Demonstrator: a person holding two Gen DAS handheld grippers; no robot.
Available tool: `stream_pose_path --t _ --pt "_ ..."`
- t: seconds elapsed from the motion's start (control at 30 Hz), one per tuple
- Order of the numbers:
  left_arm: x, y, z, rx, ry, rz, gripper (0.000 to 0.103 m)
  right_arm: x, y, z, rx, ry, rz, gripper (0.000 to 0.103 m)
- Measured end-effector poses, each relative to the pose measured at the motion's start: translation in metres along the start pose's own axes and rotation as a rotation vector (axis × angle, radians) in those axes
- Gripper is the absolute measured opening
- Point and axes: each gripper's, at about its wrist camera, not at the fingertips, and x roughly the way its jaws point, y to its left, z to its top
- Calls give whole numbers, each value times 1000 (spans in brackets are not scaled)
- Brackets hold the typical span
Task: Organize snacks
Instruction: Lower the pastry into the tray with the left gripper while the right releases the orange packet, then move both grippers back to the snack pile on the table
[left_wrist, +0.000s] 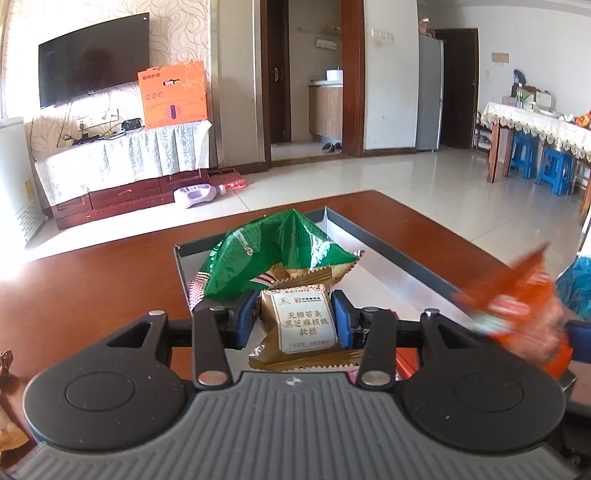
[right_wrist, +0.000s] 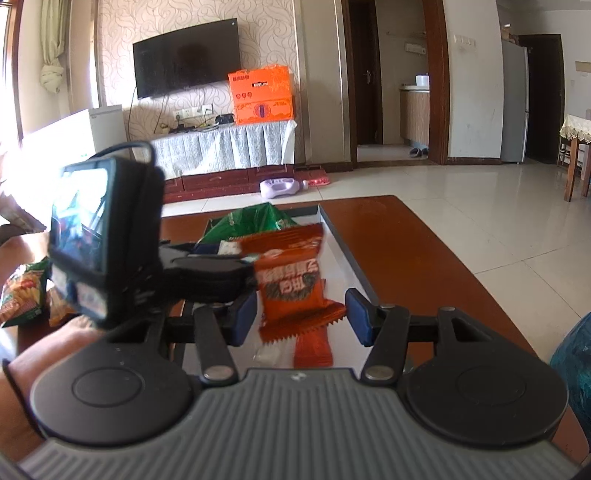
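Table (left_wrist: 110, 280): reddish-brown wood.
Tray (left_wrist: 391, 243): sat on the table, holding snack packets.
Chip bag (right_wrist: 22, 291): lay at the left edge.

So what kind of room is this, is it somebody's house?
Most likely a home living room: a TV hangs on the wallpapered wall, a fridge stands near a doorway, and snacks sit in a tray on a wooden coffee table.

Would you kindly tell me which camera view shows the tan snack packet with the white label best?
The left wrist view is best: the tan packet sits centred between the left gripper jaws, its white label sharp. In the right wrist view it cannot be made out, hidden behind the left gripper and the blurred orange packet.
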Motion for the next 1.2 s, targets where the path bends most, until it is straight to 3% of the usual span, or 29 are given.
stream_pose_path --t 0.03,0.17,0.47,0.73,1.2 --pt "2 0 2 0 7 2 51 0 0 0 -3 2 -1 56" --pt "5 -1 5 17 -7 21 77 3 1 -1 -7 14 3 56" --pt "3 -2 1 51 -15 21 78 5 1 -5 -15 40 8 55" --pt "-2 5 -16 58 14 8 76 30 2 -21 5 203 59 53" --pt "-40 4 -41 167 35 -32 77 18 31 -24 -132 279 38 56"
